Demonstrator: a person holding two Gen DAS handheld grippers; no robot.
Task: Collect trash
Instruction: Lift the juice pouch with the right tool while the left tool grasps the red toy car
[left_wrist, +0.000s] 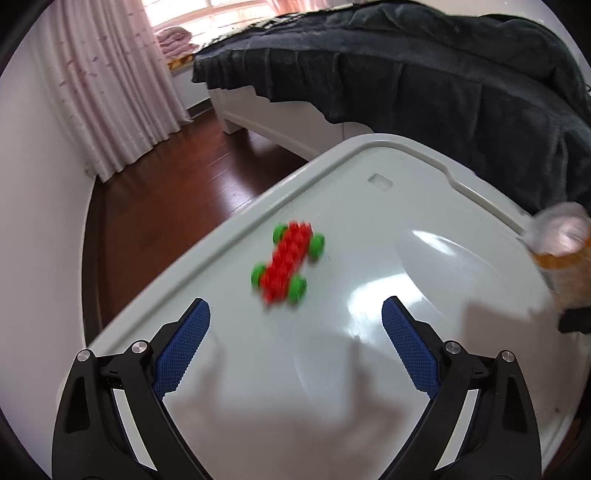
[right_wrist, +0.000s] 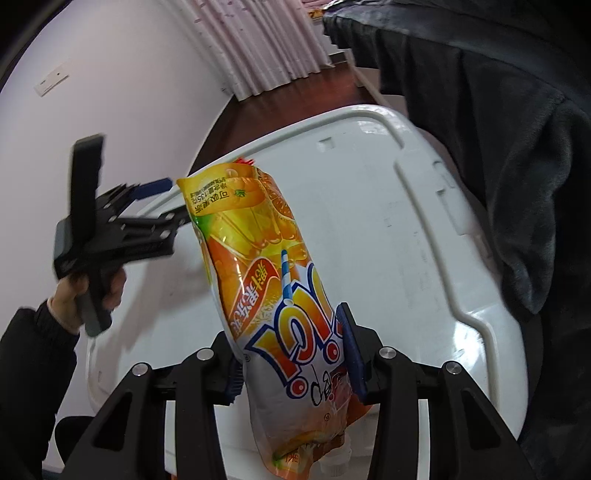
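Right hand-held gripper pinches the floppy orange-and-yellow foil drink pouch low near its stiffer spout end; left hand-held gripper gapes empty.

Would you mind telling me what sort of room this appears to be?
Most likely a bedroom: a bed draped in a dark blanket, pink curtains at a window, and a dark wooden floor.

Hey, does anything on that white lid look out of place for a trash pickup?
Yes: a red and green toy car sits on the white lid, a toy rather than trash. The left gripper is open just short of it, while the right gripper holds the orange drink pouch.
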